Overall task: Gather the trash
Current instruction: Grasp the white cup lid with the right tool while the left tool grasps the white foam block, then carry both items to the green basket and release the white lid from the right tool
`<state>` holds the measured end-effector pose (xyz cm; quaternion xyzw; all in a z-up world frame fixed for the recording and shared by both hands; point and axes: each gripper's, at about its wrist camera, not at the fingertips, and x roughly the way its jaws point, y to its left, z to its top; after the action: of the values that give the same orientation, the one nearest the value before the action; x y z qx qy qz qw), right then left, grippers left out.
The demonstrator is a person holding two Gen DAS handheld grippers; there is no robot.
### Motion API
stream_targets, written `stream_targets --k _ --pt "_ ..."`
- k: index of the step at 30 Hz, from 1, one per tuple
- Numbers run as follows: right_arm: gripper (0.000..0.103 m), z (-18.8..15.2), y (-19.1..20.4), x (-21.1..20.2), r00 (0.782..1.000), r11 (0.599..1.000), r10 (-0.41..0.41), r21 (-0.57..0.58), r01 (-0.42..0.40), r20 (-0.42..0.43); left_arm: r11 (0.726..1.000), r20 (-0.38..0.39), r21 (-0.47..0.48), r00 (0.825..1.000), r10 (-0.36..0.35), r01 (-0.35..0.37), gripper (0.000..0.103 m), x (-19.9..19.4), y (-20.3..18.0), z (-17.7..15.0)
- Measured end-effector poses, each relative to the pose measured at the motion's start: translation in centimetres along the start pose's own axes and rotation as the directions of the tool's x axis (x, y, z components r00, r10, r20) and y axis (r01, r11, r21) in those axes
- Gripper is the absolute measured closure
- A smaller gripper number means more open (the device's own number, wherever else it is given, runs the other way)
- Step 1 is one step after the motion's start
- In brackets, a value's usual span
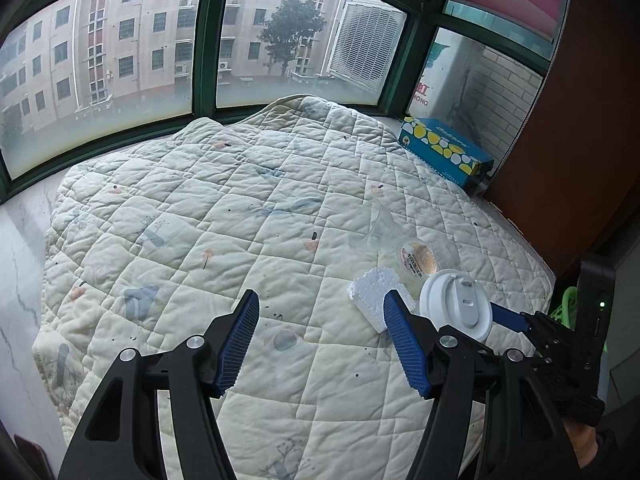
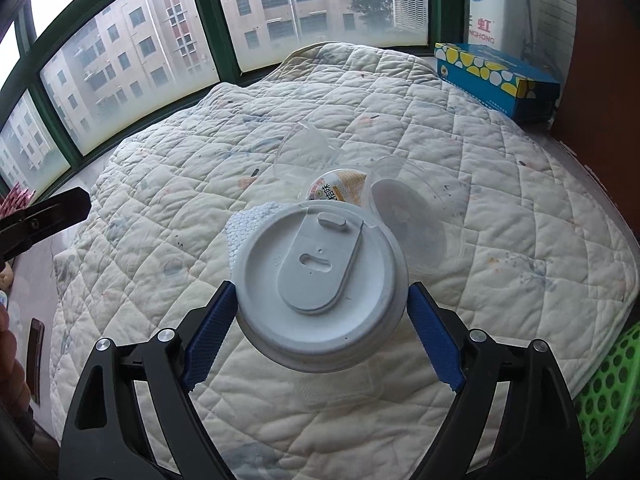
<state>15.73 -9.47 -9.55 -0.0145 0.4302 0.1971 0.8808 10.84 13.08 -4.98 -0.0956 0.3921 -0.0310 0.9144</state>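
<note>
R gripper (image 2: pixel 320 312) has its blue pads on either side of one white lidded cup (image 2: pixel 318 276) – whether they press or just touch it I can't tell. L gripper (image 1: pixel 320 340) stands apart w/ nothing between, over the quilt (image 1: pixel 200 220). Behind the cup: one foam chunk (image 1: pixel 374 292), mostly hidden, one labelled tub (image 2: pixel 340 188), two clear cups – faint, hard to make out. One green basket (image 2: pixel 608 396), cut off at right.

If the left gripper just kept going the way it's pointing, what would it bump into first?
Most likely the quilted blanket. The left gripper stands open with nothing between its fingers; the white foam piece lies just right of that line, though depth is hard to judge.
</note>
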Motion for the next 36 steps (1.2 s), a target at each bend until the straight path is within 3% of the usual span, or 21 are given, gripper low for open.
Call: stream_targets --k 6,9,17,31,36 --pt "0.018 -1.0 -2.1 -3.5 0.999 0.999 0.032 0.039 -0.033 0.025 0.994 -0.049 0.104 0.998 -0.027 0.032 0.039 2.3 -2.2 -0.4" --pt "0.018 -1.5 -3.0 -4.9 0.999 0.998 0.022 0.052 -0.025 0.041 0.988 -0.077 0.145 0.996 -0.042 0.053 0.026 4.1 -3.3 -0.7" --pt "0.018 -2.3 -5.3 -7.2 0.998 0.996 -0.014 0.092 0.009 0.062 0.956 -0.147 0.281 0.988 -0.046 0.086 0.026 8.7 -5.8 -1.2" --pt "0.018 -2.8 -6.2 -7.0 0.999 0.993 -0.035 0.113 0.03 0.041 0.927 -0.237 0.334 0.967 -0.089 0.168 0.026 13.8 -6.2 -0.9" --pt "0.018 -2.6 -6.2 -6.8 0.998 0.993 -0.037 0.113 0.032 0.041 0.925 -0.249 0.315 0.959 -0.137 0.214 0.045 13.9 -6.6 -1.1"
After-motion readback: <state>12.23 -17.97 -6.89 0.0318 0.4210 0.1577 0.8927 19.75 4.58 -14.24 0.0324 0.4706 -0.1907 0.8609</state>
